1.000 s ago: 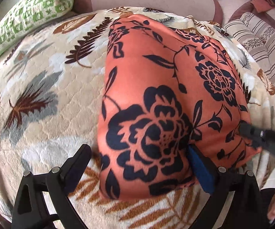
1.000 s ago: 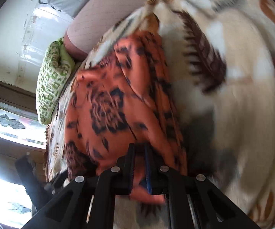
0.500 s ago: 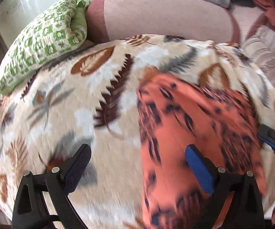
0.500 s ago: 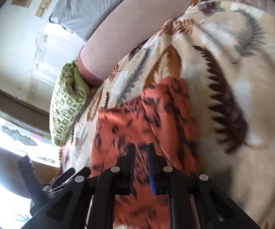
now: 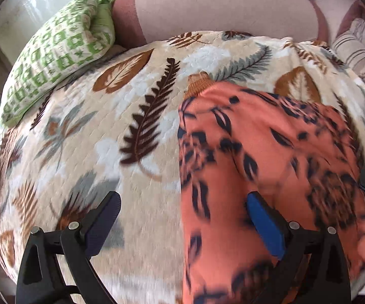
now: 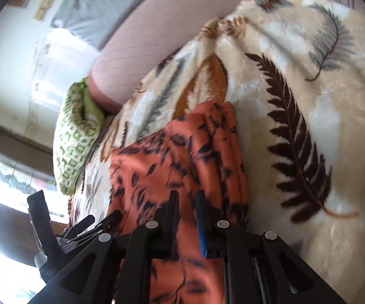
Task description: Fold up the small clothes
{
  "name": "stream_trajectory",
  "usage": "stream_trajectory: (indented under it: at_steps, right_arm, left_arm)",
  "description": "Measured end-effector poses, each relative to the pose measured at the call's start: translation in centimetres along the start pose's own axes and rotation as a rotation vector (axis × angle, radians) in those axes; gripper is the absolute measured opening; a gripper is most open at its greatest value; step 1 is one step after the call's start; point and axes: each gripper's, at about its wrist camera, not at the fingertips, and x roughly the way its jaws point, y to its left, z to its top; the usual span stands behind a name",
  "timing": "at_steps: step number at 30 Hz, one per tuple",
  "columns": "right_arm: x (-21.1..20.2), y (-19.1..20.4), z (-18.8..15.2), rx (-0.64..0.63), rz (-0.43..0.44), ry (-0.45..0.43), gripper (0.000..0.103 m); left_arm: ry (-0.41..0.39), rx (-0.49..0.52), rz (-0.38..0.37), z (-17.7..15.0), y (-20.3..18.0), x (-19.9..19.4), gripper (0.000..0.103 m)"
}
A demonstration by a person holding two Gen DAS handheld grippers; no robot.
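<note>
Underneath, leaf-print blanket (image 5: pixel 157 106), green pillow (image 5: pixel 56 50), sofa arm (image 5: pixel 220 10)

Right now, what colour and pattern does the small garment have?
Orange with a dark navy flower and leaf print; the garment shows best in the left wrist view.

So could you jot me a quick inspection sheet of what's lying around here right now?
Surface: leaf-print blanket, beige with brown and grey leaves, spread over a pink sofa.
Job's things: orange floral garment lying on the blanket; a ribbed brown cuff shows at its far corner.
Clutter: green patterned pillow at the blanket's far left; striped cushion at far right.
Tongs: left tongs wide open, one pad over the garment, gripping nothing; right tongs nearly shut, garment behind the narrow gap, grip unclear.
Cables: nothing seen.
Surroundings: pale wall, bright window low on the left.
</note>
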Motion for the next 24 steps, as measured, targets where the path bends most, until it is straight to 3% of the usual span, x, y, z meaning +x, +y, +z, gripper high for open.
stream_trajectory:
  at_steps: [3, 6, 7, 10, 12, 15, 18, 24]
  right_arm:
    - [-1.2, 0.8, -1.8, -0.023, 0.029, -0.005, 0.017]
    - [-0.1, 1.0, -3.7, -0.042, -0.051, 0.062, 0.017]
    - [0.5, 0.8, -4.3, -0.046, -0.065, 0.096, 0.019]
    - [0.0, 0.6, -4.9, -0.041, -0.063, 0.076, 0.019]
    - [-0.6, 0.1, -5.3, -0.03, -0.058, 0.069, 0.019]
    - [-1.6, -1.1, -6.2, 0.024, -0.06, 0.082, 0.019]
    - [-1.9, -2.5, -7.1, 0.075, -0.027, 0.103, 0.019]
    - [-2.1, -1.7, -8.1, 0.031, -0.05, 0.083, 0.019]
  left_arm:
    - [-0.026, -0.009, -0.018, -2.6, 0.1, -2.0, 0.1]
    - [-0.032, 0.007, -0.023, -5.2, -0.5, -2.4, 0.1]
    - [-0.021, 0.012, -0.029, -5.9, -0.7, -2.0, 0.1]
    - [0.021, 0.028, -0.053, -7.1, -1.1, -1.0, 0.103]
    - [0.065, 0.085, -0.041, -7.5, -1.9, -0.9, 0.103]
    - [0.07, 0.147, -0.019, -8.0, -2.6, -2.1, 0.103]
    - [0.085, 0.118, -0.044, -8.6, -2.2, -2.1, 0.103]
    - [0.077, 0.005, -0.109, -9.9, -0.5, -3.4, 0.103]
